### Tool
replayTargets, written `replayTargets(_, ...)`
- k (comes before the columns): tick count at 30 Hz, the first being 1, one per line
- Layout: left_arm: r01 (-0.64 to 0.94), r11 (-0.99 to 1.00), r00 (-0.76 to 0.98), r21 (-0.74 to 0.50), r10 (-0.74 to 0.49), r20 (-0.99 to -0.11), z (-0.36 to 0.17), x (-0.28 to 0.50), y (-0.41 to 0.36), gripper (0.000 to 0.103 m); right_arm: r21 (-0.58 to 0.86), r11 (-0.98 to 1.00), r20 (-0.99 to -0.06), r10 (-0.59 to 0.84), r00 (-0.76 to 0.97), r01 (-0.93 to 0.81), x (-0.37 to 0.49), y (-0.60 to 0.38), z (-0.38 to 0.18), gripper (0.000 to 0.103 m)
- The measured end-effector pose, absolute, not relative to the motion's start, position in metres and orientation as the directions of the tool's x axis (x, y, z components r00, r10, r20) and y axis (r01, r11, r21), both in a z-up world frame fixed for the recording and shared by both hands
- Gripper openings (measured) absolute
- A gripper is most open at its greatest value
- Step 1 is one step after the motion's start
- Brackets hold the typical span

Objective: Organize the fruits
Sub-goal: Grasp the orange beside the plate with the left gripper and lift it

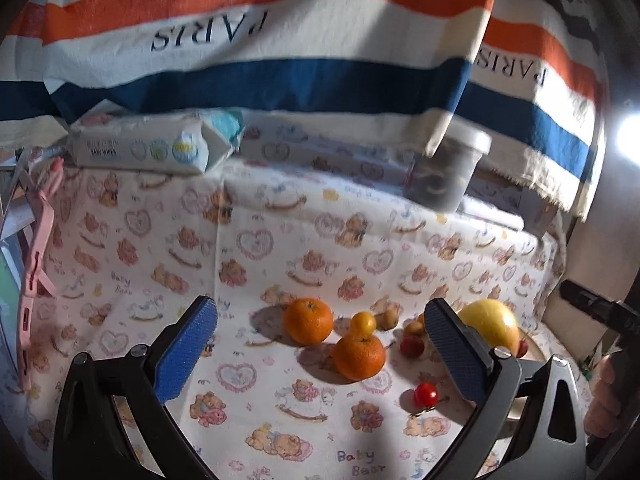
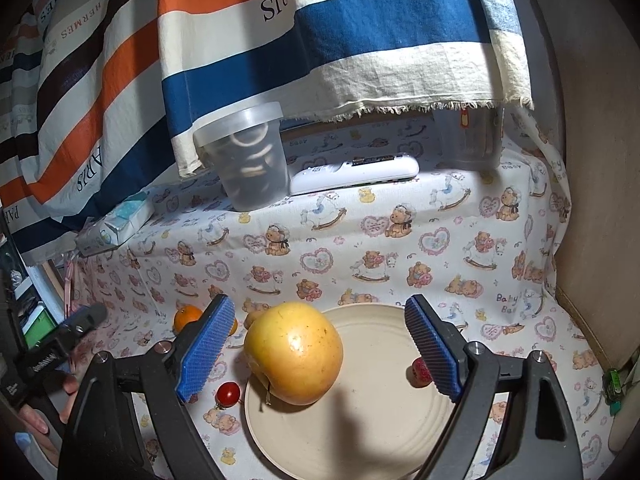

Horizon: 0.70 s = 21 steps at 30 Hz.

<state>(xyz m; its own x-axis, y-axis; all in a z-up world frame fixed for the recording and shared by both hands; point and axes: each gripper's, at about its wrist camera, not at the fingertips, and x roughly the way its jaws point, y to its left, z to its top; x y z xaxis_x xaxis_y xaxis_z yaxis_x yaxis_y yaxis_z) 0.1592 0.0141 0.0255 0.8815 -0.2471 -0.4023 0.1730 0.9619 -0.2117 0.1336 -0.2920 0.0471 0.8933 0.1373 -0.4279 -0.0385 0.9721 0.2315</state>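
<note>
A large yellow apple (image 2: 294, 354) and a small red fruit (image 2: 419, 372) sit on a cream plate (image 2: 380, 432). My right gripper (image 2: 316, 352) is open above the plate, its jaws wide to either side of the apple, not touching it. My left gripper (image 1: 320, 356) is open and empty over two oranges (image 1: 308, 320) (image 1: 359, 357), a small yellow fruit (image 1: 363, 322), a cherry tomato (image 1: 425, 394) and small reddish fruits (image 1: 412, 346) on the bear-print cloth. The apple (image 1: 490, 324) shows at the right of the left wrist view. The tomato (image 2: 228, 393) lies left of the plate.
A raised ledge at the back holds a lidded plastic tub (image 2: 246, 160), a white remote (image 2: 354, 172), a clear container (image 2: 468, 140) and a baby-wipes pack (image 1: 156, 148). Striped towels (image 1: 260, 40) hang above. A pink clip (image 1: 38, 264) hangs at the left edge.
</note>
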Motion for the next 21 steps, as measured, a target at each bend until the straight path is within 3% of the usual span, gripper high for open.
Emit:
replayTargets(5,0.254,0.946,0.817,-0.200,-0.321,-0.479,0.013,0.173,0.003,0.100,0.215,0.976,-0.423,0.108,0.900,-0.016,0.135,-0.292,0.046,0.088)
replayTargets(9,0.218,0.971,0.804,-0.096,-0.234,-0.547,0.004,0.184,-0.013,0.100,0.210,0.978,-0.430,0.096,0.898,-0.004,0.136,-0.294,0.044,0.088)
replayTargets(13,0.243,0.956,0.703,-0.164,-0.290,-0.649,-0.006,0.200,-0.024,0.100,0.197,0.980,-0.446,0.075,0.892,0.016,0.140,-0.295,0.042,0.088)
replayTargets(16,0.207,0.964,0.630,-0.169,-0.264,-0.730,-0.016,0.214,-0.031,0.099,0.209,0.978,-0.458,0.086,0.885,0.013,0.143,-0.296,0.040,0.088)
replayTargets(21,0.203,0.953,0.574,-0.227,-0.303,-0.761,-0.020,0.226,-0.035,0.093,0.214,0.977,-0.466,0.093,0.880,0.010,0.143,-0.296,0.040,0.088)
